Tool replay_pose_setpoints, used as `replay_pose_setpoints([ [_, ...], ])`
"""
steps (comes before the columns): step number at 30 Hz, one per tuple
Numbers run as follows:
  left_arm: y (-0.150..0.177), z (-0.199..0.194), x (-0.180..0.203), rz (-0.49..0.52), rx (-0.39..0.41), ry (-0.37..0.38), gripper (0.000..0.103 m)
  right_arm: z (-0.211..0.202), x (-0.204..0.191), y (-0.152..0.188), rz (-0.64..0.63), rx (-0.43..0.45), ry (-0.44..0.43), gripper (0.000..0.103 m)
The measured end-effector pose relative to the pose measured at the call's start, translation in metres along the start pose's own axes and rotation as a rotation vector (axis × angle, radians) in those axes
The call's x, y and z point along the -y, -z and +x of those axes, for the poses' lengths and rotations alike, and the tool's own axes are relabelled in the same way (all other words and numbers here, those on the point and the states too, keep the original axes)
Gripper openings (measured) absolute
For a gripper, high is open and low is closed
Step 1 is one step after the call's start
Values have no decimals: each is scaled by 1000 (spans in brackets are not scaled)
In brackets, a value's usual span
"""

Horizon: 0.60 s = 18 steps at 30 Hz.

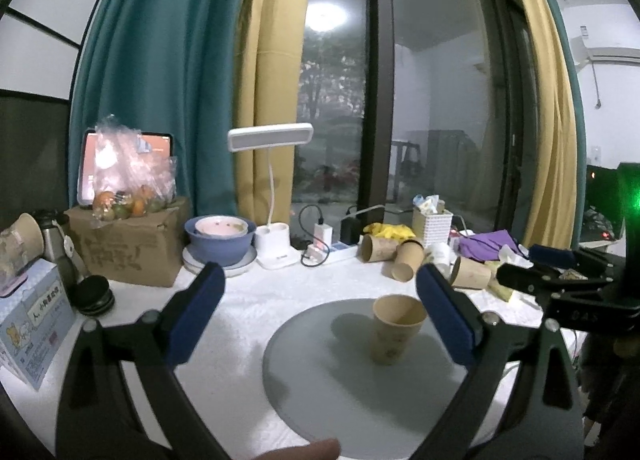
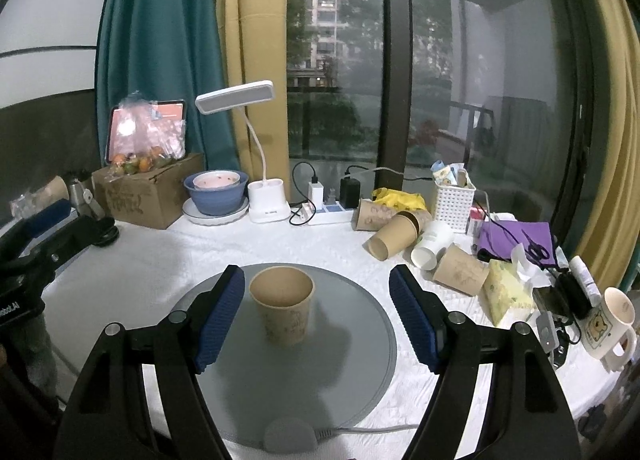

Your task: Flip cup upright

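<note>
Our right gripper (image 2: 316, 316) is spread wide with nothing between its blue pads (image 2: 222, 314), and our left gripper (image 1: 320, 312) is likewise released, its pads (image 1: 448, 316) well apart. Between the right gripper's fingers, nearer the left-hand pad but not touching it, we see the cup (image 2: 283, 310): a tan paper cup standing upright on its narrow base, mouth open to the ceiling, its inside plain brown and a faint printed drawing on its outer wall. In the left wrist view the same cup (image 1: 394, 328) sits toward the right-hand pad, just beside it, and we cannot tell whether the pad grazes the rim. The cup rests on a round grey mat (image 2: 360, 340), roughly at its middle, and throws a soft shadow across it. The mat lies on a white tablecloth (image 2: 160, 260). Farther back on the right, a cluster of paper cups (image 2: 394, 234) lies tipped on its sides beside a white basket (image 2: 454, 200), with a bear-printed mug (image 2: 610, 324) near the table's right edge. Behind the mat stand a white desk lamp (image 2: 264, 180), a blue bowl (image 2: 214, 196) on a plate, and a cardboard box (image 2: 148, 196) bearing a bag of fruit.
</note>
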<state>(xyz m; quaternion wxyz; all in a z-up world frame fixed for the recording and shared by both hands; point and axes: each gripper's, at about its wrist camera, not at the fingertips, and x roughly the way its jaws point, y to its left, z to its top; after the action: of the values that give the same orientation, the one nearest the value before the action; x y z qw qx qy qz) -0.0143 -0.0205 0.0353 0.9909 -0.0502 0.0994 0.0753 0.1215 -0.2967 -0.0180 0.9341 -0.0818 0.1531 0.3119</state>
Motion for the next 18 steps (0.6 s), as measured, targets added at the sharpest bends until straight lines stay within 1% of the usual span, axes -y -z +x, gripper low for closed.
replay_pose_setpoints([
  [18, 3, -2, 7, 1, -10, 10, 97, 2, -6, 1, 6, -4, -5, 78],
])
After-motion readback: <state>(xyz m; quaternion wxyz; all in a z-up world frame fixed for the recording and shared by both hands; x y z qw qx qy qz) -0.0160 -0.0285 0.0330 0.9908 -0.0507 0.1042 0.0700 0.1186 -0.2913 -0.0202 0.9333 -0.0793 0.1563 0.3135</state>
